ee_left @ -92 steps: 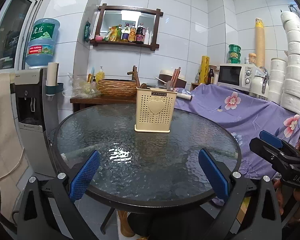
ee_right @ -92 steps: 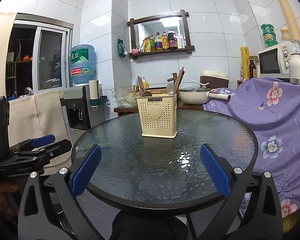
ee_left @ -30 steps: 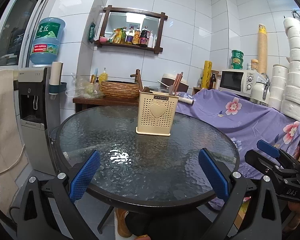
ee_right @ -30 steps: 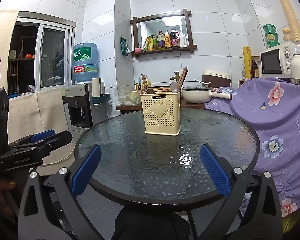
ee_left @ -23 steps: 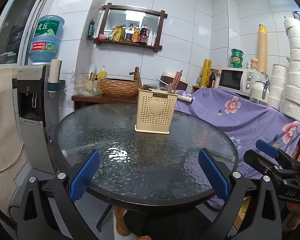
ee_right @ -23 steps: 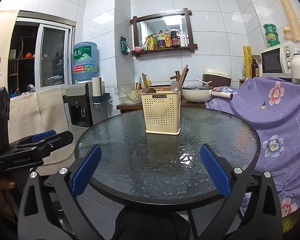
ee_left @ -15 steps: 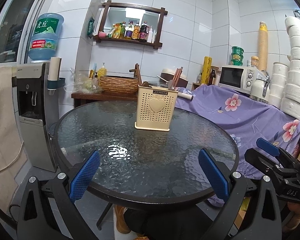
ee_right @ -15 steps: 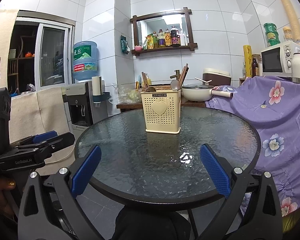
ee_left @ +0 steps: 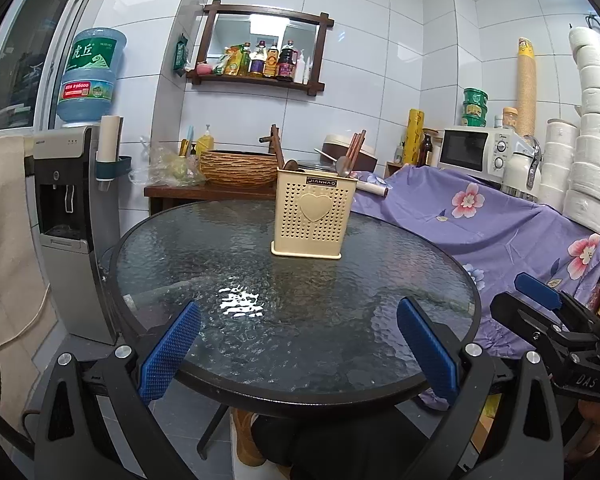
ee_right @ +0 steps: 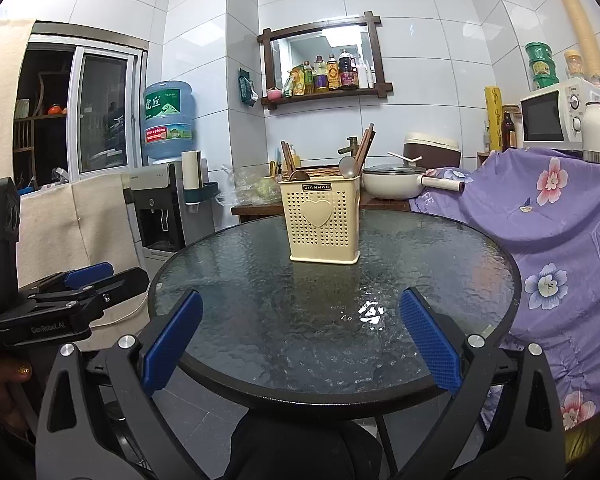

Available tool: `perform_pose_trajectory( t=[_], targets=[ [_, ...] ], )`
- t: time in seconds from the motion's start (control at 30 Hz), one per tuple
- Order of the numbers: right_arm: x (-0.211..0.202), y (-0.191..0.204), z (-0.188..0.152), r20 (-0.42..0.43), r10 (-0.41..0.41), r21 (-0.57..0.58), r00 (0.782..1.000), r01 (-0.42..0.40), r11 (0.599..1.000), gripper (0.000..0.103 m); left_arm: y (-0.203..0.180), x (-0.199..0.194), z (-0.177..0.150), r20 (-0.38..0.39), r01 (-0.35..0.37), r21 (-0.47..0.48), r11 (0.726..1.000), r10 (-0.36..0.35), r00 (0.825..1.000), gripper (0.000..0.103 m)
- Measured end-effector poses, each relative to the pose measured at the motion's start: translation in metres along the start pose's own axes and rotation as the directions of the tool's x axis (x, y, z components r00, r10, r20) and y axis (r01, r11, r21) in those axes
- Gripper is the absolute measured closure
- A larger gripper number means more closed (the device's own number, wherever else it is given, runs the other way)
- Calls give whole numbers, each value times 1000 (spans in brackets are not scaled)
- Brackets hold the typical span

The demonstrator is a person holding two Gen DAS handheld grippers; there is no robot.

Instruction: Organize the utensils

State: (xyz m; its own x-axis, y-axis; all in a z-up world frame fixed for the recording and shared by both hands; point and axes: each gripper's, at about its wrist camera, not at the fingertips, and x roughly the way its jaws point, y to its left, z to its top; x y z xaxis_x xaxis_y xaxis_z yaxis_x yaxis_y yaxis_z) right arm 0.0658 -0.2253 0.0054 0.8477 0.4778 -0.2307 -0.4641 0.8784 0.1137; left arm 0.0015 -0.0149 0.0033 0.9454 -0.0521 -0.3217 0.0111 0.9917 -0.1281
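Note:
A cream perforated utensil holder (ee_left: 312, 216) with a heart on its front stands upright on the round glass table (ee_left: 204, 240), past its middle. Chopsticks (ee_left: 356, 148), a metal spoon (ee_left: 342, 164) and dark wooden utensils stick out of its top. It also shows in the right wrist view (ee_right: 322, 220). My left gripper (ee_left: 300, 348) is open and empty at the table's near edge. My right gripper (ee_right: 300, 340) is open and empty, beside it on the right. Each gripper shows at the side of the other's view.
A water dispenser (ee_left: 68, 208) stands left of the table. A purple flowered cloth (ee_left: 500, 216) covers furniture on the right, with a microwave (ee_left: 476, 152) on it. A wooden side table with a woven basket (ee_left: 236, 168) and a pot (ee_right: 392, 184) stands behind.
Both views have shifted only slightly; the holder sits a touch lower in the left view. Nothing on the table has moved and both grippers stay open.

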Motion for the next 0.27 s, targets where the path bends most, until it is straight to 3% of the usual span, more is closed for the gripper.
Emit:
perform_pose_trajectory(
  t=[0.27],
  targets=[
    [0,0,0,-3,1,2,1000,-1,1000,6,1,2,-1,-14,-11,-16,1000,11,1000,6]
  ],
)
